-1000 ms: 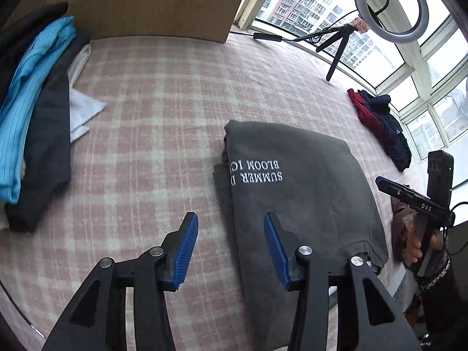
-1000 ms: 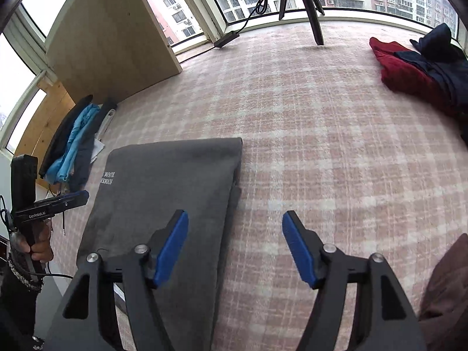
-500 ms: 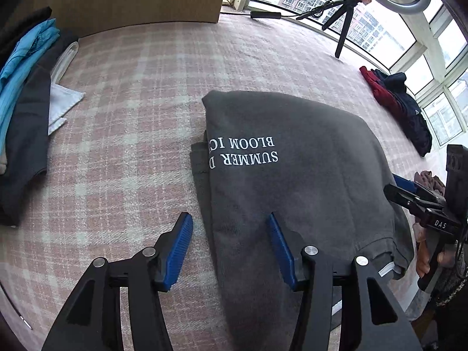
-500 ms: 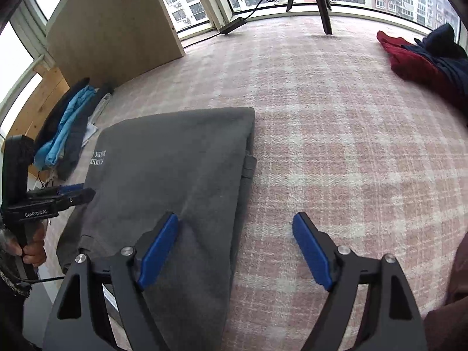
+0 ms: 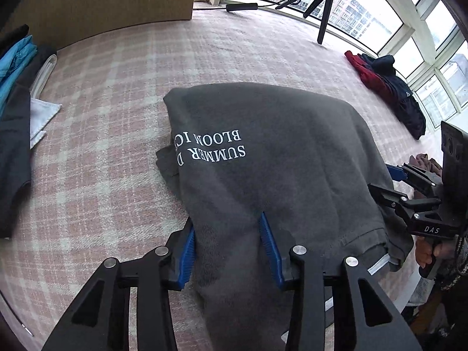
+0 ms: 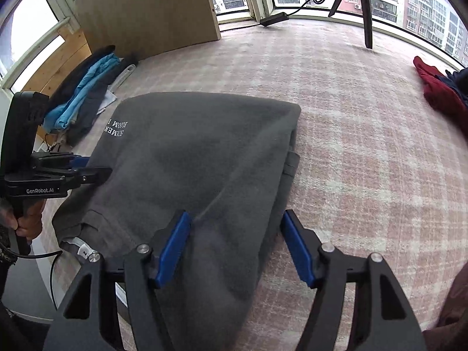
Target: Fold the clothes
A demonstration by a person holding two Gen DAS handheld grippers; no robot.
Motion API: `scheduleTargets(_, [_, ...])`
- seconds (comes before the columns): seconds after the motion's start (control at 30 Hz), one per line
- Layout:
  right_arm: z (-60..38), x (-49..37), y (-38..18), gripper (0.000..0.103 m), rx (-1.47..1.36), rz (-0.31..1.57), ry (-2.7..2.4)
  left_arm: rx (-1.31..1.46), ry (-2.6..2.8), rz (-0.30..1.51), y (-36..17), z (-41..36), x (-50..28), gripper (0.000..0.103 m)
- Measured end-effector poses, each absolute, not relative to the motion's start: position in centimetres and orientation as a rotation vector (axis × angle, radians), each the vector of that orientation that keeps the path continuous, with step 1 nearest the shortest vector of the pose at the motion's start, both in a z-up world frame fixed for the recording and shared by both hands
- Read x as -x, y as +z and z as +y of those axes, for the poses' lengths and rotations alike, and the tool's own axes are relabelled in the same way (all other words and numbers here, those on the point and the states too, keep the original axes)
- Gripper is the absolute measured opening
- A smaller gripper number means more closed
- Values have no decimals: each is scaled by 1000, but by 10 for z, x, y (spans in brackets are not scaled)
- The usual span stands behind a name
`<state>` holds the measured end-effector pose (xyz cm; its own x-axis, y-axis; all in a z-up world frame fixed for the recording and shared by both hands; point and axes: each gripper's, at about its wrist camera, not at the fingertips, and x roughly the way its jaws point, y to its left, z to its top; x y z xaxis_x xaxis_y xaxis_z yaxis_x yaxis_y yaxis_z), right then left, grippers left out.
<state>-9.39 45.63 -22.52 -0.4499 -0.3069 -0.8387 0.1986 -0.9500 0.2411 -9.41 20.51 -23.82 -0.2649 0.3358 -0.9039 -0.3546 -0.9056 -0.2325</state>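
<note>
A dark grey sweatshirt (image 5: 280, 158) with white lettering lies folded lengthwise on the pink plaid cover (image 5: 111, 152). My left gripper (image 5: 228, 248) is open at the near end, its blue pads (image 5: 187, 251) astride the left folded edge with cloth between them. My right gripper (image 6: 235, 245) is open too, straddling the right folded edge of the sweatshirt (image 6: 204, 152) near the hem. Each gripper shows in the other's view: the right gripper (image 5: 409, 193) at the garment's far side, the left gripper (image 6: 73, 172) likewise.
A stack of blue and black clothes (image 5: 14, 82) and a white piece lie far left. Red and navy garments (image 5: 389, 87) sit far right. A tripod (image 5: 321, 8), a cable with adapter (image 5: 241, 6) and a wooden board (image 6: 152, 14) stand along the windows.
Both grippers moved forward and down onto the sweatshirt's near end. Their fingers now straddle its two side edges, where before they hovered short of it.
</note>
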Motion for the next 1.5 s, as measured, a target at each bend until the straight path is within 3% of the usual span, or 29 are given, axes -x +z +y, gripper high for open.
scheduleTargets(0.03, [455, 93, -225, 62, -1441, -147, -2449, 1565, 2208, 28, -238, 206, 93, 37])
scheduleTargets(0.13, [453, 91, -225, 41, -1417, -172, -2455, 1557, 2225, 44, -237, 211, 91, 30])
scheduleTargets(0.27, [456, 92, -227, 25, -1402, -253, -2438, 1545, 2246, 66, -237, 216, 89, 20])
scheduleTargets(0.47, [469, 95, -231, 17, -1380, -459, -2356, 1531, 2267, 4, -235, 216, 89, 13])
scheduleTargets(0.6, [474, 90, -219, 16, -1317, -538, -2332, 1485, 2269, -111, -224, 210, 85, 12])
scheduleTargets(0.9, [467, 81, -179, 14, -1231, -508, -2379, 1391, 2310, -107, -191, 209, 73, 12])
scheduleTargets(1.17, [474, 84, -200, 14, -1335, -449, -2420, 1485, 2302, -178, -231, 201, 81, 13])
scheduleTargets(1.5, [466, 73, -119, 14, -1128, -466, -2427, 1276, 2341, -112, -145, 194, 69, 12])
